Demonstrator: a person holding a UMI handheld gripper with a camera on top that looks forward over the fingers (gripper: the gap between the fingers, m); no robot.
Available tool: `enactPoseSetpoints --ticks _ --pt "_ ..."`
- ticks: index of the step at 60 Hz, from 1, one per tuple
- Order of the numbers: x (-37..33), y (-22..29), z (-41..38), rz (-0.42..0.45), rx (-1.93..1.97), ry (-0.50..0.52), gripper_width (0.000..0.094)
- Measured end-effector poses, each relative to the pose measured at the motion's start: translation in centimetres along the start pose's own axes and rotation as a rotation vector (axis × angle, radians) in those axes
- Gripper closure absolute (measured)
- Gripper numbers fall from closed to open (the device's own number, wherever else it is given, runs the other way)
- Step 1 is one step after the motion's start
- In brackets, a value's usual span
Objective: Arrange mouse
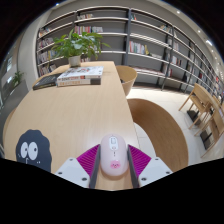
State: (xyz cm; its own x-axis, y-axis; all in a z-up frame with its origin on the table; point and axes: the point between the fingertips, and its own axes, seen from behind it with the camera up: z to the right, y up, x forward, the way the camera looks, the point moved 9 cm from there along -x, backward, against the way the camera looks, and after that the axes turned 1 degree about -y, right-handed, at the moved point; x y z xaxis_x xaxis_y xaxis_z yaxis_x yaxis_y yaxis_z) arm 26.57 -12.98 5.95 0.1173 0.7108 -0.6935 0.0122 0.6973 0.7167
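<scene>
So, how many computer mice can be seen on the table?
1. The white mouse lies on the wooden table between the tool's pink pads, which stand at its two sides. Others may be hidden beyond the books and plant.

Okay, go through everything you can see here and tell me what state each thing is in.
gripper: open, fingers either side of the mouse.
mouse: white, flat on the table, between the fingers.
mouse pad: flat on the table, left of the mouse, nothing on it.
books: closed, stacked at the far end.
potted plant: upright behind the books.
</scene>
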Motion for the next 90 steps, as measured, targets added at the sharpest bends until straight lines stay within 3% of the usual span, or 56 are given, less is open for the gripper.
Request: enactPoseSetpoints --ticks 5,14,17,23,34,42,46,62,74,76,87,90 --pt "0.2 0.2 0.0 -0.005 0.012 -0.002 0.0462" --pt "0.1 0.8 -0.2 -0.077 0.046 0.016 0.062" --pt "-0.6 1.9 -0.6 -0.091 0.073 0.031 0.0622" --pt "-4.0 7.3 -2.0 0.027 0.048 -0.006 0.0621" --pt "-12.6 16.5 -10.3 0.269 0.033 0.026 0.0623" --pt "-15.7 15.9 -18.1 0.332 -0.011 0.09 0.0623" --pt "-15.5 14.6 -21.1 0.293 -0.051 0.119 0.0624" --pt "-9.1 0.9 -25.9 0.017 -0.009 0.115 0.0623" --pt "-6.1 -3.4 -25.5 -0.07 0.0 0.087 0.0618" --pt "-6.0 -3.3 -25.3 -0.045 -0.004 0.087 0.0618" --pt "-5.9 -3.2 -25.4 -0.095 -0.03 0.083 0.0438" --pt "-6.5 -2.8 -25.0 -0.103 -0.008 0.069 0.0224"
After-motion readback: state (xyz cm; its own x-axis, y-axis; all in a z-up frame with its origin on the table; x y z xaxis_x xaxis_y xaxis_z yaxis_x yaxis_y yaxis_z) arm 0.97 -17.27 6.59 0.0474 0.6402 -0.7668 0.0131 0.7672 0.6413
